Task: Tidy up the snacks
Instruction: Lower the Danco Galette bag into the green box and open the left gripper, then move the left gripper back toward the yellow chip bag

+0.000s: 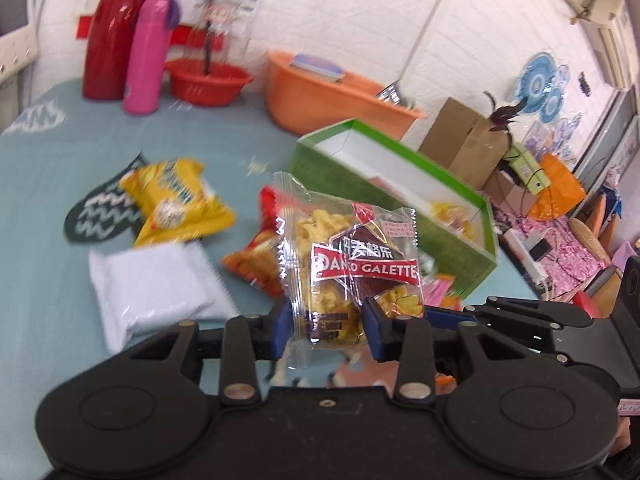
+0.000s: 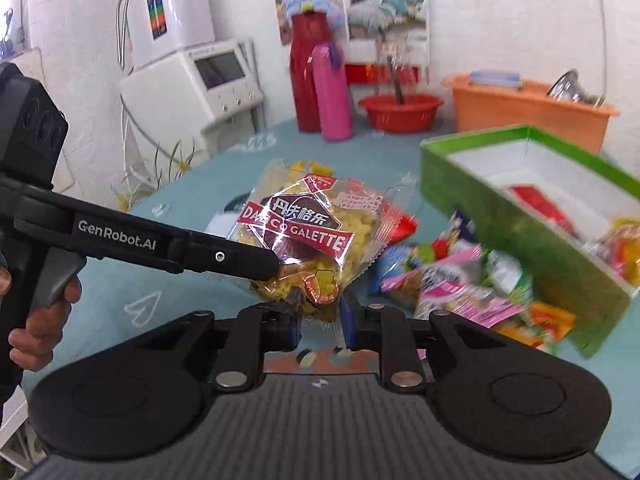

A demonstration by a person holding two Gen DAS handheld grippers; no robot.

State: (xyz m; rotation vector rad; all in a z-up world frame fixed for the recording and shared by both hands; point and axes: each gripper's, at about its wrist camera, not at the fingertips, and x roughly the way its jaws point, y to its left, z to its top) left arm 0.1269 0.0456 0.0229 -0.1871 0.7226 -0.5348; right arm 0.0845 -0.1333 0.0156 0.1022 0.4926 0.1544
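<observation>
Holding one clear galette packet (image 1: 352, 264) with both grippers: my left gripper (image 1: 326, 330) pinches its lower edge, right gripper (image 2: 322, 316) clamps its bottom corner. Packet lifted above teal tablecloth (image 1: 60, 160), green box (image 2: 520, 216) to the right.

The left gripper (image 1: 326, 330) clamps its blue pads on a clear galette packet (image 1: 348, 264) (red banner, yellow biscuits inside), held above the blue tablecloth (image 1: 52, 184). Beyond it to the right stands an open green box (image 1: 384, 184); ahead to the left lie a yellow snack bag (image 1: 176, 204) and a white packet (image 1: 156, 288).
</observation>
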